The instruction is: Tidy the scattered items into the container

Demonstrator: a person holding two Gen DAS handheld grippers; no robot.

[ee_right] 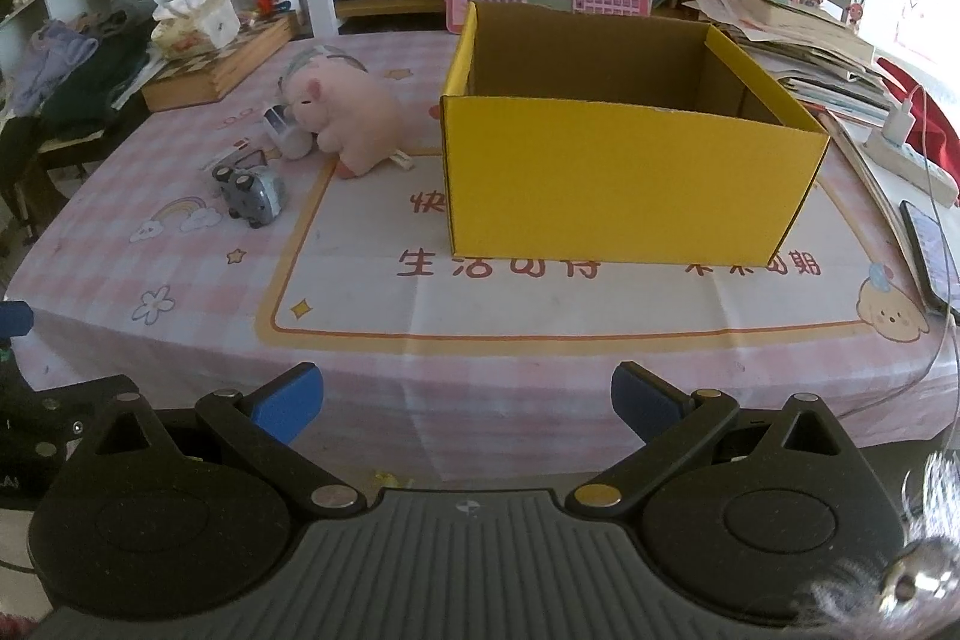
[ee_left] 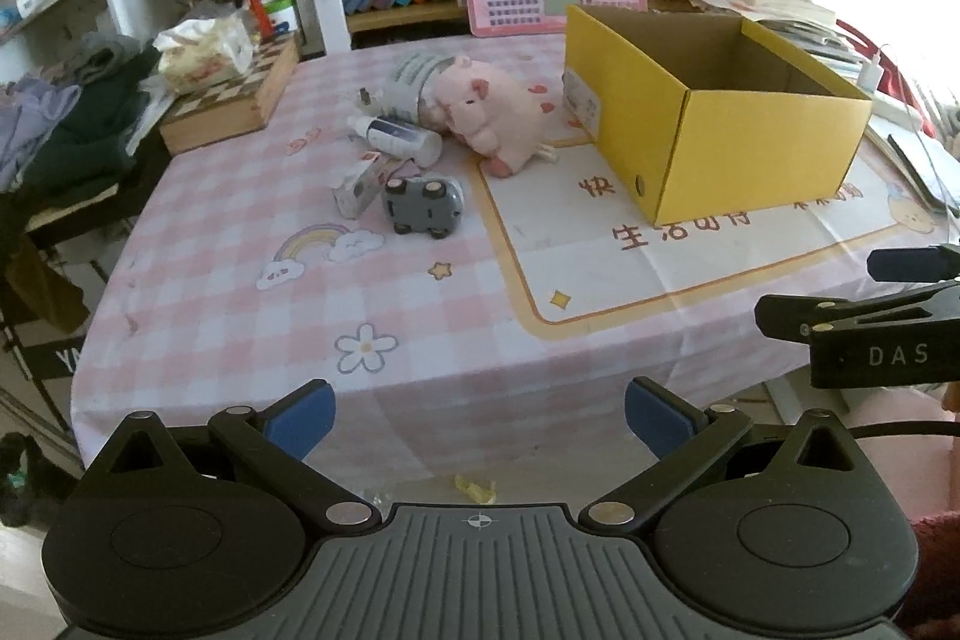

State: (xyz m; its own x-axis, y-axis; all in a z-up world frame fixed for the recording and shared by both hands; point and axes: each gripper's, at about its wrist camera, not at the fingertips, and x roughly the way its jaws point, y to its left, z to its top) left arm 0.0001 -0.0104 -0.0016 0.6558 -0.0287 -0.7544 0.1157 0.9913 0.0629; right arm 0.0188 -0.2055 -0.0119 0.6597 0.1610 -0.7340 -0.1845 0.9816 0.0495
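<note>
While both grippers hang back at the near edge of the counter (ee_right: 540,328), nothing has gone into the yellow box (ee_right: 630,178), which stands upright with its top open and, as far as its visible interior shows, nothing inside. The left gripper (ee_left: 479,421) is spread wide and holds nothing; the right gripper (ee_right: 467,403) is likewise released and bare. All the scattered items lie in one tight cluster to the left of the box: a pink plush pig (ee_left: 480,112) nearest it, a white bottle (ee_left: 399,137) on its side touching the pig's front, a grey toy car (ee_left: 423,207) flipped wheels-up just in front of the bottle, and a small carton (ee_left: 355,190) right beside the car. A round tin (ee_left: 411,85) lies behind the pig. That crowding looks like the main risk: closing on the bottle could nudge it into a roll, since it lies on its rounded side, and reaching for the car may knock the carton aside. The soft pig could also squash and slip from a shallow pinch. From the right wrist view the pig hides most of the bottle and tin, and the box's near wall conceals its floor, so anything low inside cannot be ruled out.
</note>
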